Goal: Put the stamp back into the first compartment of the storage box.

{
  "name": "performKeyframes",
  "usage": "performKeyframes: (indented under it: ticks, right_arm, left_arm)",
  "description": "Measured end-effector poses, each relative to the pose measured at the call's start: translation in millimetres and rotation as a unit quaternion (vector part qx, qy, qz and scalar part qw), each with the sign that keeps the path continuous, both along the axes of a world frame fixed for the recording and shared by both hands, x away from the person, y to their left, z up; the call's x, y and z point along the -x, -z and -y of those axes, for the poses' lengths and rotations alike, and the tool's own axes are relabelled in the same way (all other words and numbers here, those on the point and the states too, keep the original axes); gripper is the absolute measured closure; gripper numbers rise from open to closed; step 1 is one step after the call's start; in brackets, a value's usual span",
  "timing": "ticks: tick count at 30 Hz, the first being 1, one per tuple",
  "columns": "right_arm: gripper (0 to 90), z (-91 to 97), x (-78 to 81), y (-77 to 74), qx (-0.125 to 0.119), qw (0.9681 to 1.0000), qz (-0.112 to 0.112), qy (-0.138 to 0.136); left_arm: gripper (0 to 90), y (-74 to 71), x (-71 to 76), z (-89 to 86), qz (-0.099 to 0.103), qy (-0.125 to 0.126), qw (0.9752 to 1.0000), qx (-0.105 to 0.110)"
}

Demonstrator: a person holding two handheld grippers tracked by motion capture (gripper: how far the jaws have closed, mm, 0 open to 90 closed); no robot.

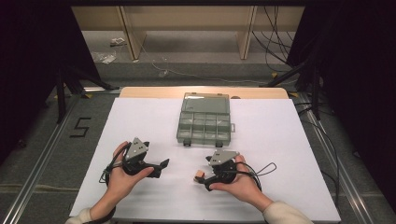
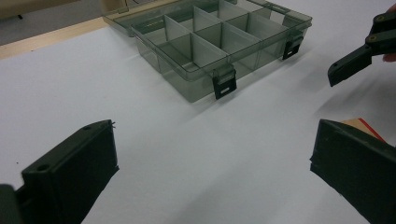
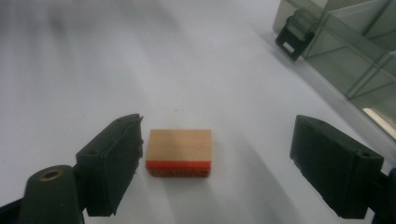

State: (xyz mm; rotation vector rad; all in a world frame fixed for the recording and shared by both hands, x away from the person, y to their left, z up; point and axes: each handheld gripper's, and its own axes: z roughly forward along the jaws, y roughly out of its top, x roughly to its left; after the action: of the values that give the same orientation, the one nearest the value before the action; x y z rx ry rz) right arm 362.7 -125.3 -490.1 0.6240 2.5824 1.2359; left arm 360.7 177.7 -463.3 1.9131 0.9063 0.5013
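My right hand-held gripper [image 3: 215, 158] sits spread wide near the bench's near edge, its jaws flanking the small wooden block [image 3: 179, 153] with the red band. The block lies flat on the white sheet, close beside one jaw without touching it that I can see, and well apart from the other. My left hand-held gripper [image 2: 212, 175] is also spread, holding nothing, low over bare sheet toward the near left of the bench [image 1: 140, 116]. Between the two grippers I see open white surface. Farther out, toward the far edge at the middle, the clear compartment box [image 1: 204, 122] lies with its lid open, its latches facing me. I have free room on both sides of it, out to the left and right edges.
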Motion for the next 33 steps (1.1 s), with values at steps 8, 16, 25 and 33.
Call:
performKeyframes:
  ticks: [8,16,25,33]
  right_arm:
    - [22.7,-16.2,3.5,5.3,0.021,0.9997,-0.006,-0.009]
    - [31.7,-18.3,6.3,7.2,0.035,0.9993,-0.008,-0.012]
    - [46.4,-16.3,5.9,8.4,0.034,0.9994,-0.011,-0.005]
    - [55.0,-16.4,8.2,8.6,0.029,0.9994,-0.016,-0.011]
  left_arm:
    - [0.0,-0.4,0.8,0.3,0.001,0.001,1.0,0.0]
    - [0.0,-0.6,0.3,0.4,0.0,0.003,1.0,0.001]
    - [0.0,-0.2,0.1,-0.2,-0.002,0.005,1.0,0.003]
    - [0.0,0.4,0.0,-0.7,-0.002,0.005,1.0,0.001]
